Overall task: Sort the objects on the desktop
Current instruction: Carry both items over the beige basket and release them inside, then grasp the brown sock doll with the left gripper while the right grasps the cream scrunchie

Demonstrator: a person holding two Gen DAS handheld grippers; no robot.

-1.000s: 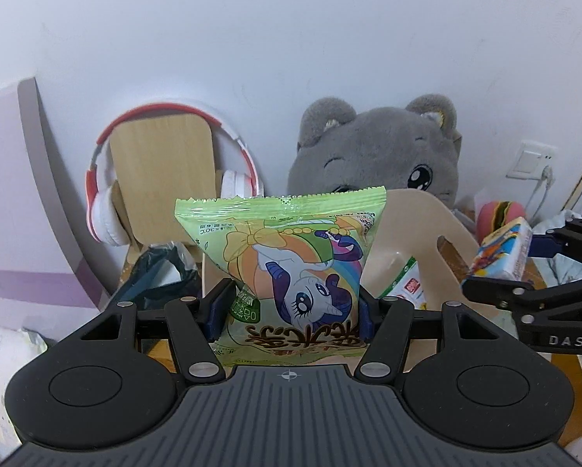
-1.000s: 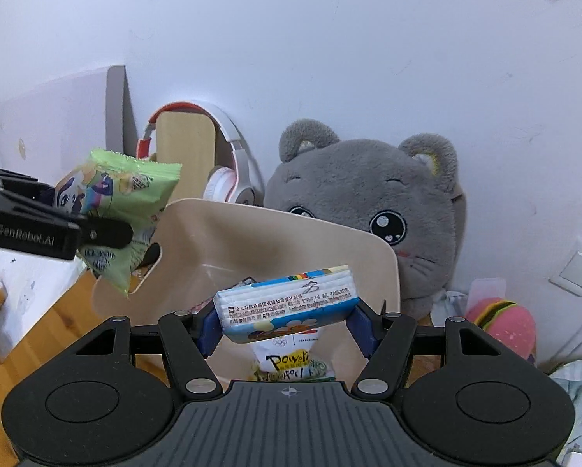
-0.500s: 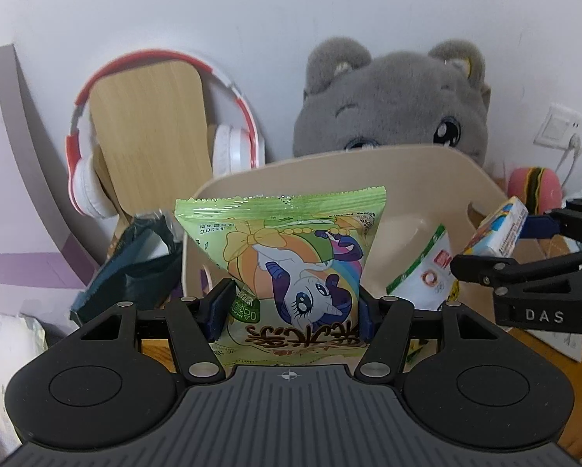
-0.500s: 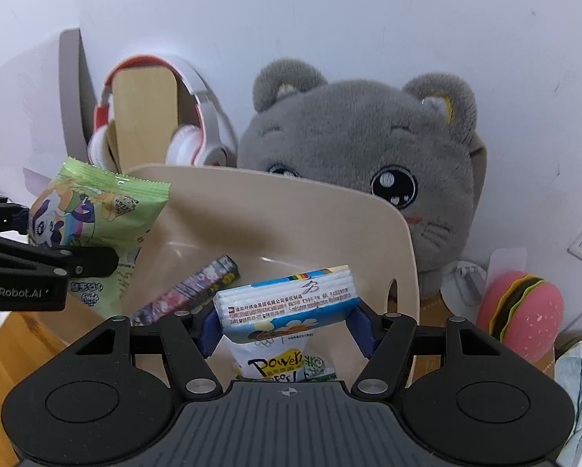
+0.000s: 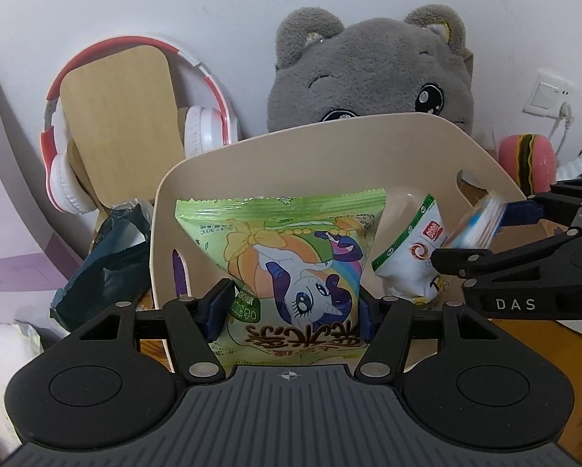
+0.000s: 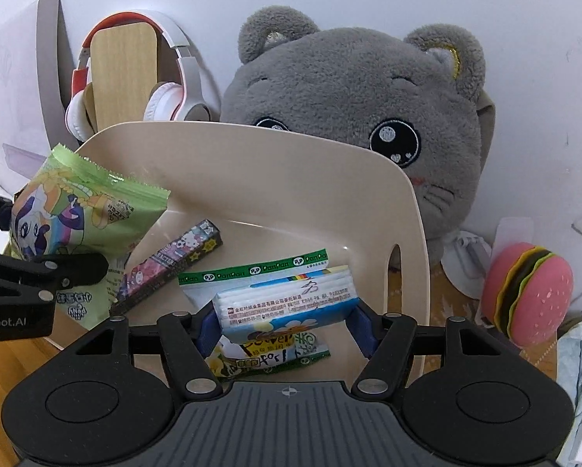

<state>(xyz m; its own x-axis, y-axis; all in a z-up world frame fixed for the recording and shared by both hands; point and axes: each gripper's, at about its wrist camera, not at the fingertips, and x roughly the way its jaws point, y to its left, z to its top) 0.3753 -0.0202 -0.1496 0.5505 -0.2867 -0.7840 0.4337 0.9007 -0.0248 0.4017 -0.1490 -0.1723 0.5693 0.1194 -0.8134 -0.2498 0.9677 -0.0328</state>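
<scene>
A green snack bag [image 5: 291,257] with a cartoon pony stands upright in my left gripper [image 5: 292,305]; the jaws are just easing open, both pads still against the bag. It hangs over the left half of a beige bin [image 5: 329,132]. My right gripper [image 6: 283,319] is opening over the bin [image 6: 291,136]. A blue-and-white tissue pack [image 6: 287,303] lies tilted between its pads and looks blurred in the left wrist view [image 5: 479,218], slipping loose. Inside the bin lie a purple cartoon box [image 6: 170,260] and a green-edged white packet [image 6: 252,272].
A grey plush cat [image 6: 349,97] sits behind the bin against the wall. Red-and-white headphones [image 5: 209,128] hang on a wooden stand at back left. A dark bag [image 5: 104,257] lies left of the bin, a pink burger toy [image 6: 528,292] to its right.
Both grippers sank toward the bin with their loads, so the bin's inside now shows. The right jaws widened and the tissue pack tilted between them.
</scene>
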